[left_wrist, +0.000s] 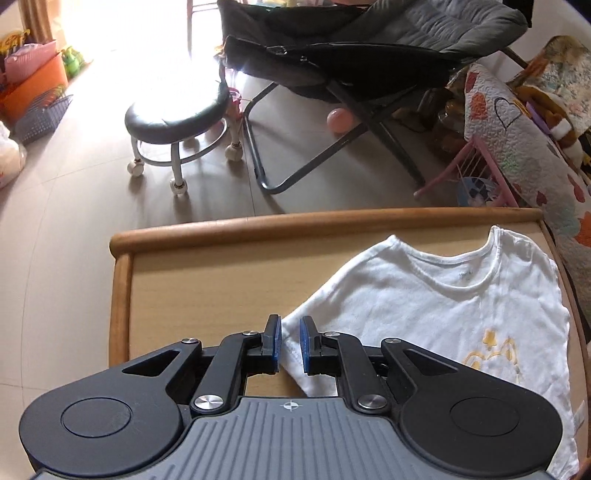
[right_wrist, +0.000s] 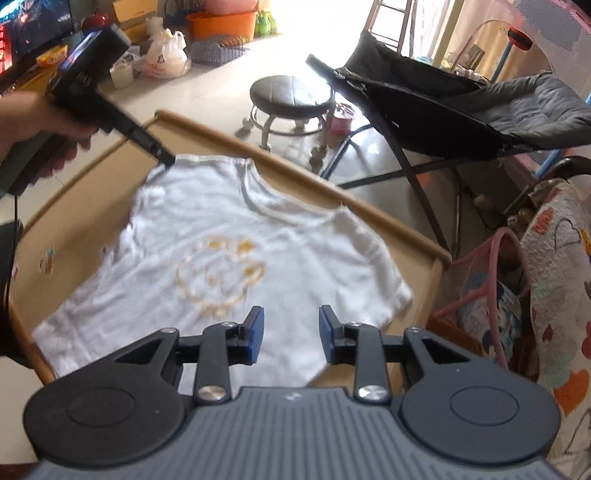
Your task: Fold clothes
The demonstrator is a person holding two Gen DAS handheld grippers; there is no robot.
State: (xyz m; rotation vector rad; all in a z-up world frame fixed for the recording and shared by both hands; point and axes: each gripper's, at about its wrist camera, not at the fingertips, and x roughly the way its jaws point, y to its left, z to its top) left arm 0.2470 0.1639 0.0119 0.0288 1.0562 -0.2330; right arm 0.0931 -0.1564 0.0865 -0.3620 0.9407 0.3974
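Observation:
A white T-shirt with a yellow print lies flat, face up, on a wooden table with a raised rim. My left gripper sits at the shirt's left sleeve, with the sleeve hem in the narrow gap between its blue pads; the pads are not pressed together. In the right wrist view the shirt spreads across the table, and the left gripper, held by a hand, touches the far sleeve corner. My right gripper hovers open over the shirt's lower part, holding nothing.
Beyond the table stand a black round stool on castors and a dark folding lounge chair. A patterned quilt and a pink rack crowd the table's right side. Baskets and bags line the far floor.

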